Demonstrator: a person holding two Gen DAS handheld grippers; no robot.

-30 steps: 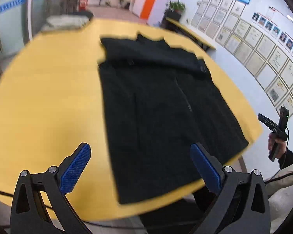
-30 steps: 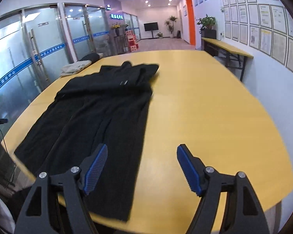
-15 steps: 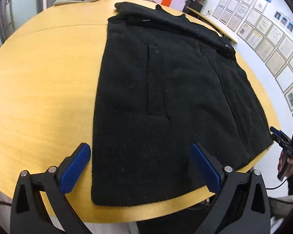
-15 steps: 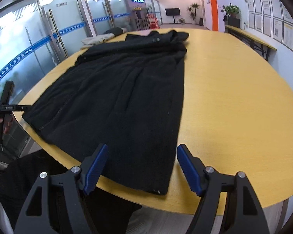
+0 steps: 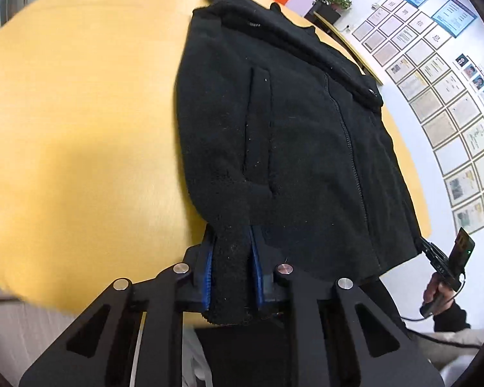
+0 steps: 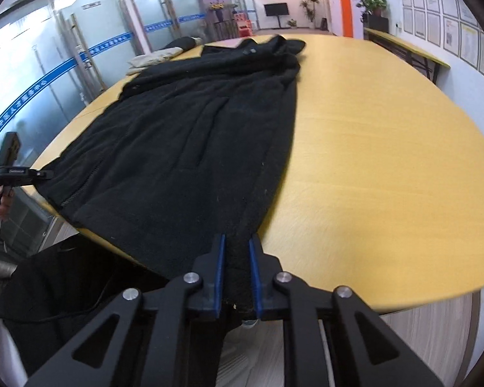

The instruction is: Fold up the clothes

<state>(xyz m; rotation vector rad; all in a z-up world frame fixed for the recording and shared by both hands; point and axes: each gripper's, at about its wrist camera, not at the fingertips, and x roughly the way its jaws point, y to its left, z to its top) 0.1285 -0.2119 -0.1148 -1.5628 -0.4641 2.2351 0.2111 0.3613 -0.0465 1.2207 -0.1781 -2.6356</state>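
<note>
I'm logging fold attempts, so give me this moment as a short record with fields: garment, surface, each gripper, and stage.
garment: black fleece jacket, zipped, lying flat, collar at the far end
surface: yellow table; hem at the near edge
left gripper: shut on the hem's left corner
right gripper: shut on the hem's right corner
stage: both hem corners held, no fold made yet
other: folded cloth on the table's far side

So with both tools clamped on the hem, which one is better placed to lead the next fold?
Probably both together: the left tool and the right tool each pinch a near hem corner of the black fleece jacket, lying flat on the yellow table. Neither has a clear edge.
</note>
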